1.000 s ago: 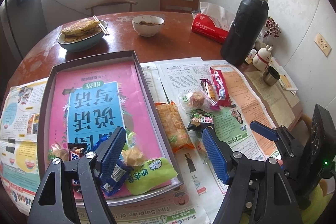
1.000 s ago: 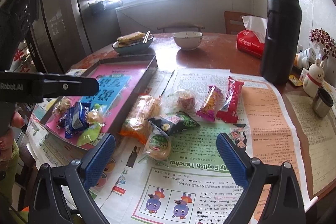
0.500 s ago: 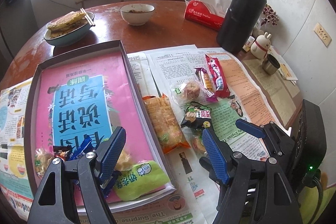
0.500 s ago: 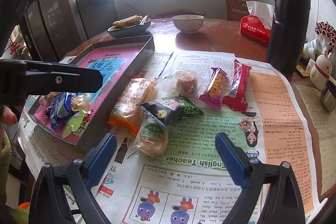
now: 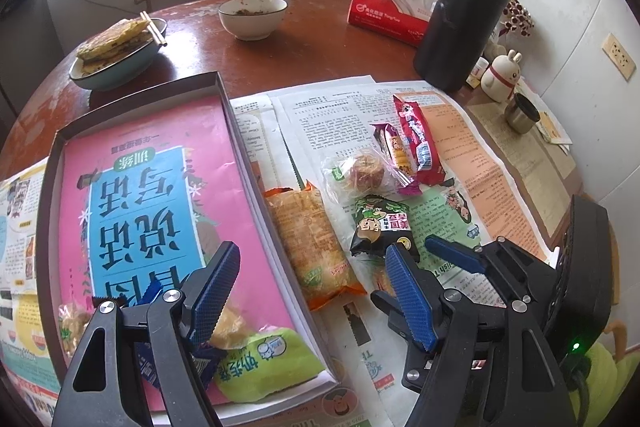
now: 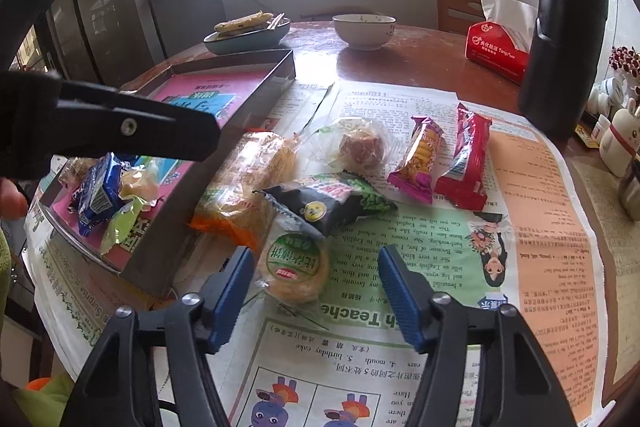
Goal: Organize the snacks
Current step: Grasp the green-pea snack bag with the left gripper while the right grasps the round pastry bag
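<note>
My right gripper [image 6: 316,291] hangs low over the newspaper-covered round wooden desk [image 6: 420,67], its blue jaws closing on either side of a round biscuit in a clear wrapper with a green label [image 6: 294,267]; the pads do not yet press on it. Just beyond it lie a black-and-green snack pouch [image 6: 324,203] and a long orange-ended cracker pack [image 6: 244,183]. Farther off sit a clear-wrapped round pastry [image 6: 358,147], a pink-ended yellow snack bar [image 6: 420,159] and a red wrapped bar [image 6: 466,163]. My left gripper [image 5: 312,283] has its jaws spread with nothing between them, straddling the right wall of the shallow grey cardboard tray with a pink printed liner [image 5: 240,147]. In the tray's near corner rest a lime-green packet [image 5: 264,359], a blue wrapped biscuit [image 6: 98,187] and small candies
</note>
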{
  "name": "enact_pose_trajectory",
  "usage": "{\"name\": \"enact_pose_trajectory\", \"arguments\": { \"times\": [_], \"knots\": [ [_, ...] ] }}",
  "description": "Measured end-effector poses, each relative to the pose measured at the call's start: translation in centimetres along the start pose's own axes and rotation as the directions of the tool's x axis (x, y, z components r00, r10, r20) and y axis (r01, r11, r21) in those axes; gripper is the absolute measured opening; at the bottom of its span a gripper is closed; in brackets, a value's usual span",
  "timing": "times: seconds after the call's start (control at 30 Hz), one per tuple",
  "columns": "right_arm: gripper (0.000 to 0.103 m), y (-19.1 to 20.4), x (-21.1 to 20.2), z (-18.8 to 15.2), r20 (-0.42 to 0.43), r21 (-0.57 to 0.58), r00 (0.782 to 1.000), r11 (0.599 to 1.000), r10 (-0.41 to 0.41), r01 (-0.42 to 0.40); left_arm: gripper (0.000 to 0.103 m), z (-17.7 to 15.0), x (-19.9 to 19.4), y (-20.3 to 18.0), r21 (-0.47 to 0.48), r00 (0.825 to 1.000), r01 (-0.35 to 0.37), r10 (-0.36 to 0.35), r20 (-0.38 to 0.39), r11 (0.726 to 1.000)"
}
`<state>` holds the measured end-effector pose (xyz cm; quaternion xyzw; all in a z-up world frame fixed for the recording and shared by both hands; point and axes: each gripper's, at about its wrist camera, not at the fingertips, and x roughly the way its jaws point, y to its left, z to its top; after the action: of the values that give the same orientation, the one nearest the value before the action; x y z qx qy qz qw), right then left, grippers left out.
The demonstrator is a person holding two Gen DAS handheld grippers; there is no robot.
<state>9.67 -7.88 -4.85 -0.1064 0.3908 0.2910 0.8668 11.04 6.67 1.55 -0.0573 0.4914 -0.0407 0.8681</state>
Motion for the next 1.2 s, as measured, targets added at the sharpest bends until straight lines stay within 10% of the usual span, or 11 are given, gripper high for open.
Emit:
{"name": "enact_pose_trajectory", "arguments": {
  "times": [0.23,1.2],
  "knots": [
    [0.037,-0.9,0.2,-0.1,-0.009,0.016,1.000,1.000,0.012,-0.012,0.077,0.9,1.2,-1.1,0.020,1.000,0.013,-0.013,-0.021,1.000],
    [0.036,-8.1,-1.7,-1.3,0.024,0.128,0.998,0.990,-0.054,0.050,0.065,3.0,10.0,-6.0,-0.049,0.975,0.074,-0.083,-0.207,0.996]
  ]
}}
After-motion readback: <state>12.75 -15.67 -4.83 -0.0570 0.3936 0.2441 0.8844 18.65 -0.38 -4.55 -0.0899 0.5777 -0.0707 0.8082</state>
